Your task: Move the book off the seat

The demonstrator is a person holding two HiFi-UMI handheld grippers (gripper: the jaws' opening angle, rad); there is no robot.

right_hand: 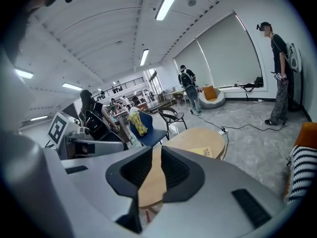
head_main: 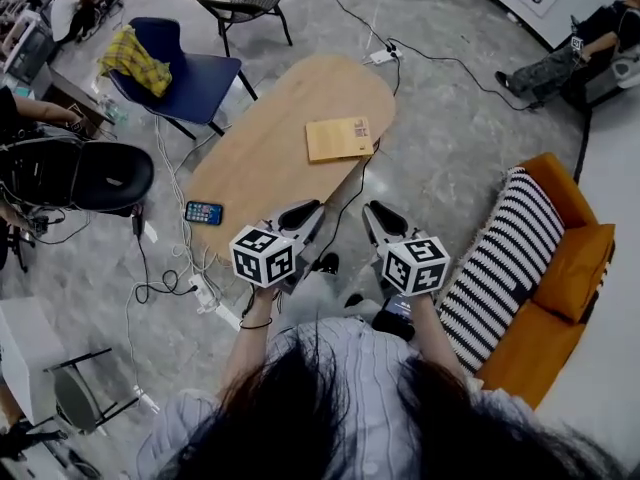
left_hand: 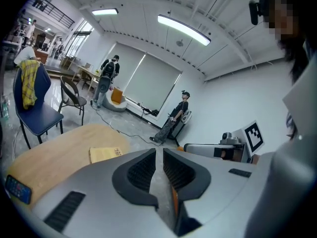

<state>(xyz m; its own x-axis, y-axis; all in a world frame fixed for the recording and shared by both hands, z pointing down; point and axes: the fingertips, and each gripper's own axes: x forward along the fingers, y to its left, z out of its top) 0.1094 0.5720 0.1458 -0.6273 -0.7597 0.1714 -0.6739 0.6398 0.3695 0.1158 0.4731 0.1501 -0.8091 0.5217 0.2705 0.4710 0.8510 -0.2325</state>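
1. Find the thin tan rectangular book (head_main: 340, 138) lying flat on the pale oval wooden table (head_main: 262, 168), close to its far right edge and on no seat.
2. Read the left gripper (head_main: 308, 213) as closed and empty, held just off the table's near end.
3. Read the right gripper (head_main: 377, 214) likewise, with jaws all but together and nothing between them.
4. Judge the move as likely done; leave the book settled, well apart from the orange sofa (head_main: 560, 268).
5. Keep both grippers clear of the book and of the dark smartphone (head_main: 203, 212) at the near left edge, to avoid knocking either off.
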